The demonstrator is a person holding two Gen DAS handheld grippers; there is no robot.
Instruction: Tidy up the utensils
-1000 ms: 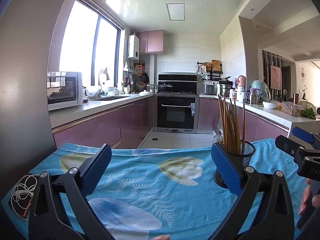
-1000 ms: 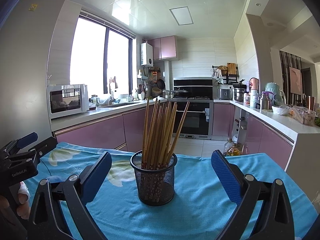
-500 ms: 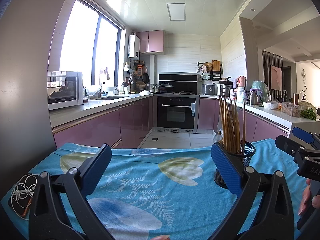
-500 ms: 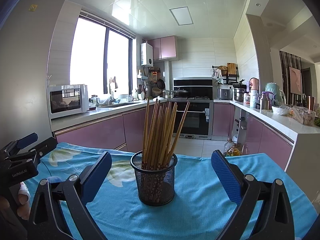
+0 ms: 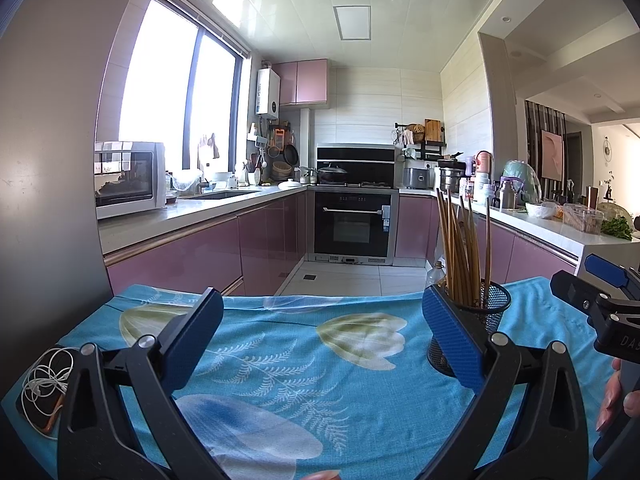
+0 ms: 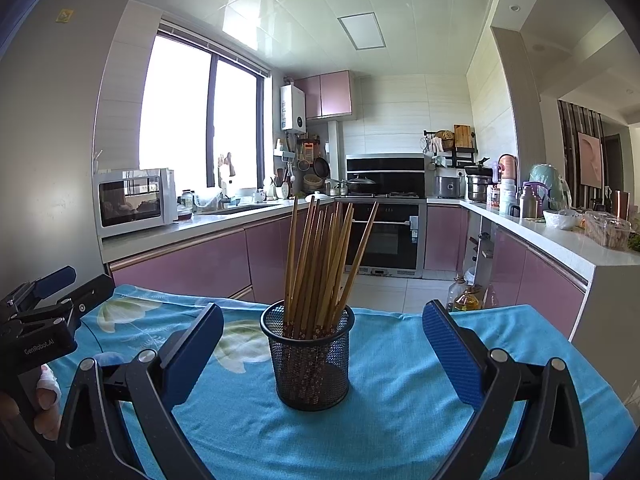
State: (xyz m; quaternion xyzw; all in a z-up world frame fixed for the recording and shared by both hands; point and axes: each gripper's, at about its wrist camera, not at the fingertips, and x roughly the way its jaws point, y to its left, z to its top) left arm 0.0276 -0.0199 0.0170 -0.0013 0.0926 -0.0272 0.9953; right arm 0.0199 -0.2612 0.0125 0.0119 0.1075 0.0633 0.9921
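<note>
A black mesh cup [image 6: 310, 360] stands upright on the blue flowered tablecloth [image 6: 400, 368] and holds several wooden chopsticks [image 6: 320, 260]. My right gripper [image 6: 320, 356] is open and empty, its blue pads either side of the cup, just short of it. In the left wrist view the cup [image 5: 490, 312] is at the right, partly behind the right pad. My left gripper [image 5: 320, 344] is open and empty over the cloth, left of the cup. Each gripper shows at the edge of the other's view.
A phone with white earphones [image 5: 44, 380] lies at the table's left edge. Beyond the table's far edge is a kitchen with pink cabinets [image 5: 192, 256], an oven [image 5: 352, 224] and cluttered counters [image 6: 560, 232]. Oil bottles [image 6: 464, 300] stand on the floor.
</note>
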